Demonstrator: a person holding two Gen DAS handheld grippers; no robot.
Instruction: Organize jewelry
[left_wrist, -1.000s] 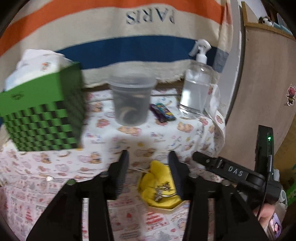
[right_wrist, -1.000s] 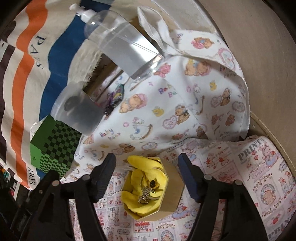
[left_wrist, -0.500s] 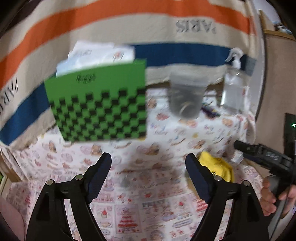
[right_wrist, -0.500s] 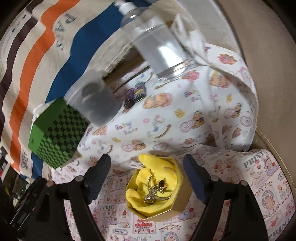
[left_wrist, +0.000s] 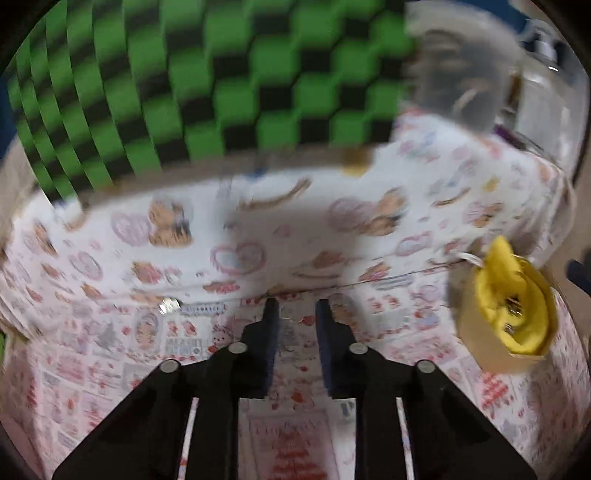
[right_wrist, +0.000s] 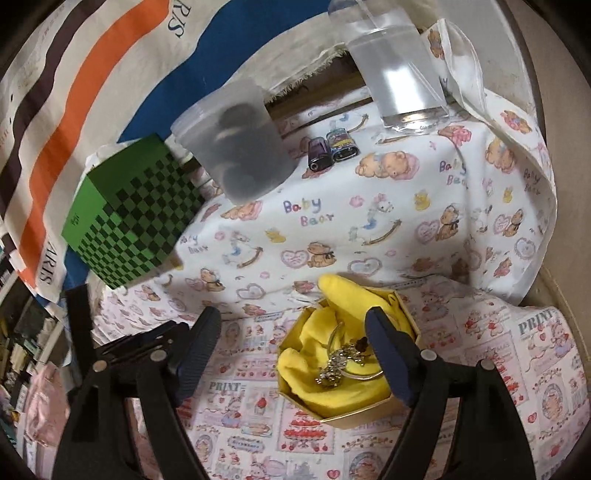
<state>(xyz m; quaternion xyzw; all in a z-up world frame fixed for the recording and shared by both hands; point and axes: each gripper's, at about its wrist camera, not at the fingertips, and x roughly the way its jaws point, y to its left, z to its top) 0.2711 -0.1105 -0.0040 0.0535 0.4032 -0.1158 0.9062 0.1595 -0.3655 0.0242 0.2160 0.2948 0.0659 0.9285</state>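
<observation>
Green checkered box (right_wrist: 135, 218): sitting at the far left on the table.
Left tongs (left_wrist: 293, 314): hanging over the cloth, nearly closed, holding nothing.
Right tongs (right_wrist: 293, 345): staying wide open over the gold box (right_wrist: 354, 410).
Jewelry (right_wrist: 341, 363): lying on yellow cloth (right_wrist: 314, 363) inside the gold box.

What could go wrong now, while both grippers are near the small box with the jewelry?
1. The right gripper is open, and one side already overlaps the gold box; a push could tip it and spill the jewelry.
2. The left wrist view is blurred, so the left gripper, its jaws nearly closed, may strike the green checkered box.
</observation>
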